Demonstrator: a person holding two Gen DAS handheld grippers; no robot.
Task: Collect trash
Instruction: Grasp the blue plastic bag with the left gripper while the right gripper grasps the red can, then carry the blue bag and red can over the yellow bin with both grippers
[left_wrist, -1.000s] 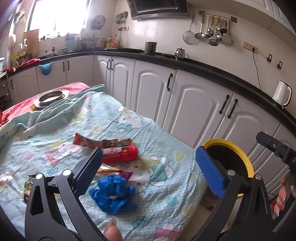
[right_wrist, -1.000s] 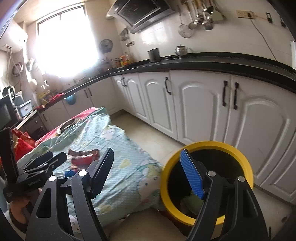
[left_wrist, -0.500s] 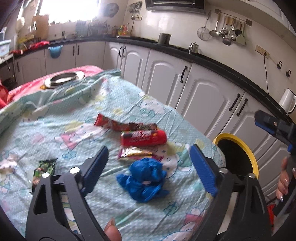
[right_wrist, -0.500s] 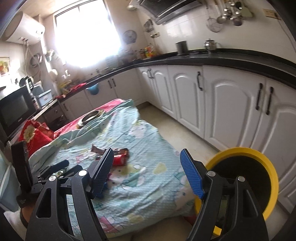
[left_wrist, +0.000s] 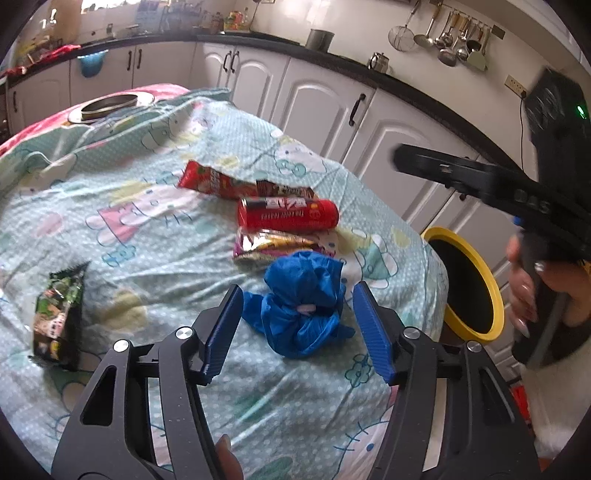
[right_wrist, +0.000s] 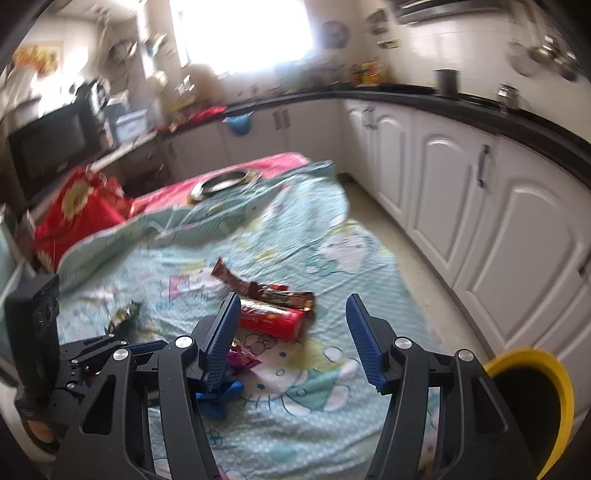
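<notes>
A crumpled blue glove wad (left_wrist: 301, 306) lies on the cartoon-print tablecloth (left_wrist: 155, 236). My left gripper (left_wrist: 297, 325) is open, its jaws on either side of the wad, not touching it. Behind it lie a shiny foil wrapper (left_wrist: 273, 245), a red tube (left_wrist: 288, 214), a red wrapper (left_wrist: 214, 182) and a dark wrapper (left_wrist: 284, 190). A green packet (left_wrist: 57, 317) lies at left. My right gripper (right_wrist: 290, 338) is open and empty above the table, near the red tube (right_wrist: 271, 323). The yellow-rimmed bin (left_wrist: 467, 284) stands off the table's right edge.
White cabinets (left_wrist: 314, 107) under a black counter run along the back and right. A metal bowl (left_wrist: 109, 107) sits at the table's far end. A red bag (right_wrist: 77, 218) stands at the far left. The floor strip (right_wrist: 399, 258) runs between table and cabinets.
My left gripper has moved down and forward until its jaws flank the blue wad. My right gripper has swung left from over the bin to over the table.
</notes>
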